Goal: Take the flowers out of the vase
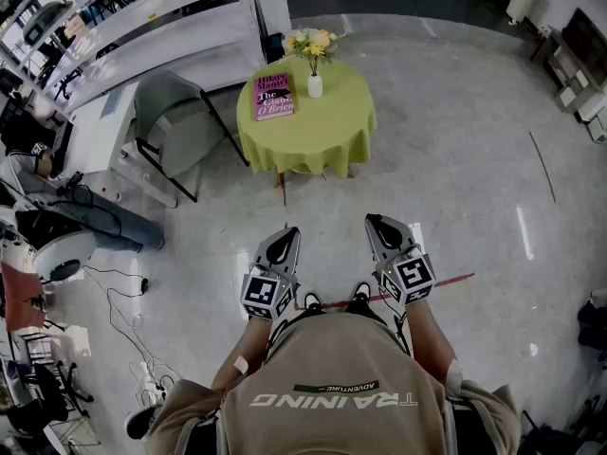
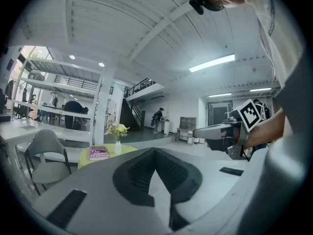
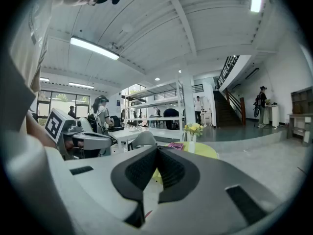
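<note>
Two grippers logged: left gripper (image 1: 287, 235) and right gripper (image 1: 375, 222), both clenched, nothing held, well apart from table (image 1: 313, 140). On table: one vase (image 1: 315, 86), flowers (image 1: 311, 42) seated inside; one book (image 1: 274, 96) laid beside. One chair (image 1: 171, 112) set alongside.

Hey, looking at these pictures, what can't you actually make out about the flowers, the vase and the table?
- Flowers: too small in the head view to count blooms or stems; tiny in both gripper views too.
- Vase: opaque white, so any water is hidden.
- Table: its cloth hides most of the legs in the head view; the right gripper covers its lower part in the right gripper view.
- Book: smaller print unreadable.
</note>
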### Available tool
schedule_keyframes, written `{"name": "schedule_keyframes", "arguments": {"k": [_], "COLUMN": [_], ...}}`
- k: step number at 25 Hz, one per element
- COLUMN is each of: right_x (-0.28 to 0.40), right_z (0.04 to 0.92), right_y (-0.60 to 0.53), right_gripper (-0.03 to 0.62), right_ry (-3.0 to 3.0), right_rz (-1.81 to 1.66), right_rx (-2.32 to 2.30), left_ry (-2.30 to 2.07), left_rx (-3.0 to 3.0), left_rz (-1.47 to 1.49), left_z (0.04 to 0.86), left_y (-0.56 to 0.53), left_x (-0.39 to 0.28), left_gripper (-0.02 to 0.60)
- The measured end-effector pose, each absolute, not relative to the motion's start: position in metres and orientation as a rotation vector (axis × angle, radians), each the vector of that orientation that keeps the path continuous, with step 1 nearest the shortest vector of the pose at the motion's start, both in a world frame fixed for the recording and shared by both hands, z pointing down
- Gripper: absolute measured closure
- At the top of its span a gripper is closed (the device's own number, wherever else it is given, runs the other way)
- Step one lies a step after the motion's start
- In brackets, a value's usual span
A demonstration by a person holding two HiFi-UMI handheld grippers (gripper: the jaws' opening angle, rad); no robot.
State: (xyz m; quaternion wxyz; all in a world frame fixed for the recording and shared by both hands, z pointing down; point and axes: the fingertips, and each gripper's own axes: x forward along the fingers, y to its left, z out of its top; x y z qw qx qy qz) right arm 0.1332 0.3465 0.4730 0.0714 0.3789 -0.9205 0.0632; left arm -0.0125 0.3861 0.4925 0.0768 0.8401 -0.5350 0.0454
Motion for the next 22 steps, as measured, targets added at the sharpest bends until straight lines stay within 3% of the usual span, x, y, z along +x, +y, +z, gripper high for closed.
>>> {"name": "schedule_keyframes", "arguments": {"k": [22], "right_x": [0.092], "right_z": [0.492], "right_y": [0.334], "right_gripper": [0.597], "right_ry": [-2.720], "right_rz": [0.212], "right_rx": [1.181], "left_ry": [-1.498], "left_rx": [2.569], "left_rz": [0.094], "left_z": [0.502], "left_y": [0.375], "left_x": [-0.043], "left_gripper": [0.580]}}
